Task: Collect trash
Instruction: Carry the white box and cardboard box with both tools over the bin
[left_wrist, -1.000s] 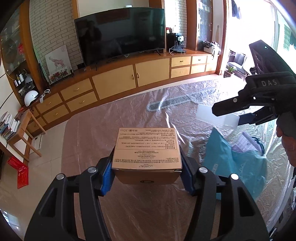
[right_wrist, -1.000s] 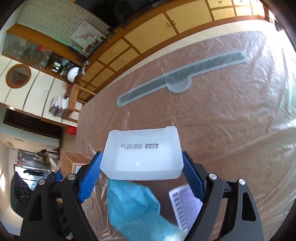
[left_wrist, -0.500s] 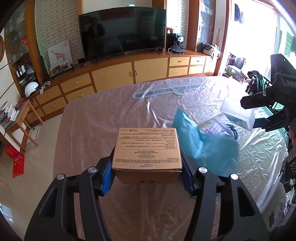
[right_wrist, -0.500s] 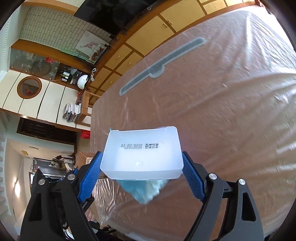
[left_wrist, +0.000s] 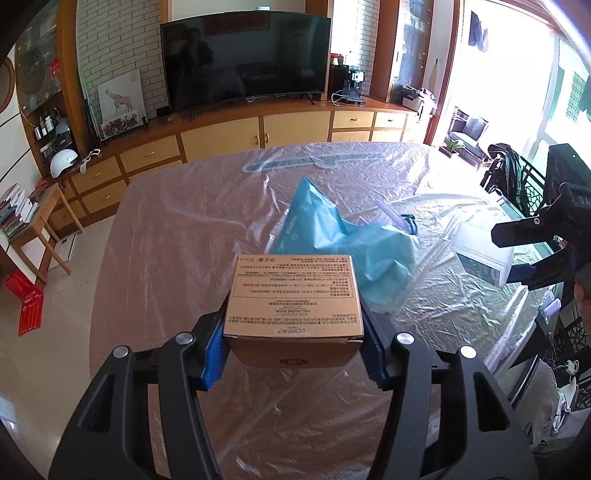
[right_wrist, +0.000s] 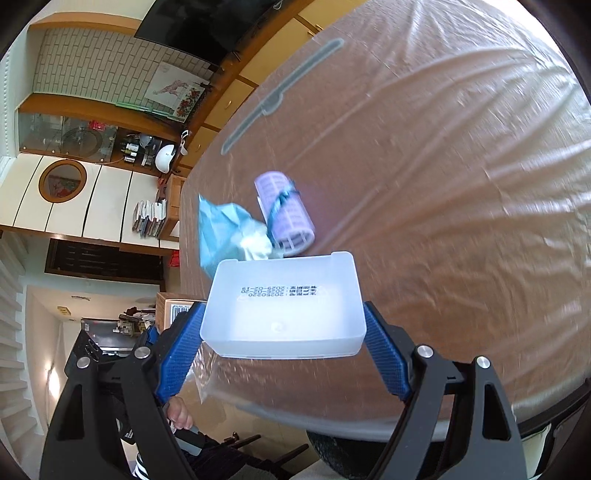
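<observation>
Cardboard box (left_wrist: 293, 295) sits clamped in the left claw (left_wrist: 293, 343); the blue bag (left_wrist: 343, 243) lies just beyond it. Right claw (right_wrist: 282, 332) grips a white plastic tub (right_wrist: 282, 310).

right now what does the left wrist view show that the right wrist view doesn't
Only the left wrist view shows the printed top of the cardboard box clamped in the left tool, the coffee machine and the whole television.

Only the right wrist view shows the open inside of the white plastic tray gripped by the right tool, and the whole purple roll.

Both show the blue bag on the plastic-covered table.
</observation>
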